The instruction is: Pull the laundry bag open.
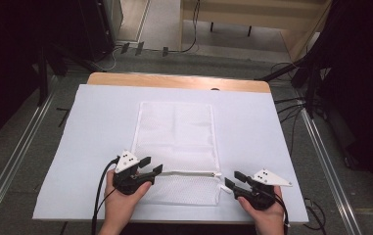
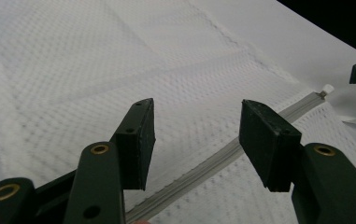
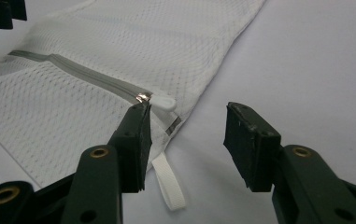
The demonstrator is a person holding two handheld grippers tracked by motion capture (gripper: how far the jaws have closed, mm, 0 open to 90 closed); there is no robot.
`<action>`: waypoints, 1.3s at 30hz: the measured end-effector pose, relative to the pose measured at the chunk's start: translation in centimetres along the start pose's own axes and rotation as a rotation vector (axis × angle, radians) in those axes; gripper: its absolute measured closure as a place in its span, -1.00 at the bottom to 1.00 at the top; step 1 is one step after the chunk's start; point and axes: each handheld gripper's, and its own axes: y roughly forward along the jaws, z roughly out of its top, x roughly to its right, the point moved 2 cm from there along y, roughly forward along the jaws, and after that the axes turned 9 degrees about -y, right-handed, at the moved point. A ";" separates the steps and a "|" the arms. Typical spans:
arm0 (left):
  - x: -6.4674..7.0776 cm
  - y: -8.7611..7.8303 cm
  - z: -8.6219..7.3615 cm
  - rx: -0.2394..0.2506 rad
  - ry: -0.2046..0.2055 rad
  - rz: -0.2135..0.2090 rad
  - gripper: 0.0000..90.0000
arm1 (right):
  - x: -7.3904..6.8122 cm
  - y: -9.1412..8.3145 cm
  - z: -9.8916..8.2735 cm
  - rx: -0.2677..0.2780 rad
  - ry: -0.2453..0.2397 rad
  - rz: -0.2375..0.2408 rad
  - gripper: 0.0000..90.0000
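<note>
A white mesh bag (image 1: 176, 149) lies flat on the pale sheet (image 1: 252, 132) that covers the table, and everything else is best placed against it. A grey zipper (image 1: 184, 173) runs across the bag near its edge closest to the person, closed along its visible length, with the slider at the bag's right end.

The left gripper (image 1: 151, 165) sits at the bag's near-left corner, held in the person's left hand (image 1: 123, 196), its jaws apart and pointing across the mesh toward the zipper. The right gripper (image 1: 233, 179) sits just off the bag's near-right corner, in the right hand (image 1: 267, 213), jaws also apart and holding nothing.

The high view gives the layout — both grippers flanking the zipper line — but not the small parts. The left gripper view shows the open jaws (image 2: 196, 135) hanging over the mesh with the zipper tape (image 2: 222, 156) passing beneath the gap, and the white pull tab (image 2: 326, 88) far off at the tape's end, with the other gripper's dark jaw tips beyond it.

The right gripper view shows what the others cannot: the metal slider (image 3: 143, 97) with its white pull tab (image 3: 162, 101) right at the tip of one jaw — touching or not, I cannot tell — and a white ribbon loop (image 3: 168, 182) lying on the sheet just off the bag's corner.
</note>
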 end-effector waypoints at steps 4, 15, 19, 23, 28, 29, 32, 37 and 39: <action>1.2 0.9 -0.3 -0.019 0.009 -0.032 0.04 | 0.0 0.2 0.0 -0.006 -0.010 0.006 0.17; 3.7 2.9 -1.1 -0.072 0.053 -0.097 0.13 | -0.1 0.9 -0.2 -0.032 0.012 0.045 0.17; 4.2 3.3 -1.2 -0.080 0.060 -0.109 0.14 | -0.4 1.3 -0.2 -0.044 0.010 0.061 0.16; 4.5 3.7 -1.4 -0.092 0.069 -0.110 0.16 | -1.4 2.0 0.0 -0.060 -0.006 0.055 0.02; 4.5 3.7 -1.5 -0.092 0.063 -0.116 0.15 | -2.4 3.3 0.0 -0.100 -0.042 0.010 -0.05; 4.5 3.7 -1.5 -0.092 0.063 -0.116 0.15 | -2.4 3.3 0.0 -0.100 -0.042 0.010 -0.05; 4.5 3.7 -1.5 -0.091 0.063 -0.117 0.15 | -3.1 3.7 0.1 -0.135 -0.097 -0.016 -0.01; 5.0 4.0 -1.8 -0.106 0.078 -0.115 0.14 | -3.2 3.7 0.0 -0.142 -0.084 -0.079 0.29; 5.5 4.3 -2.0 -0.115 0.087 -0.124 0.14 | -3.4 3.8 0.0 -0.148 -0.098 -0.098 0.35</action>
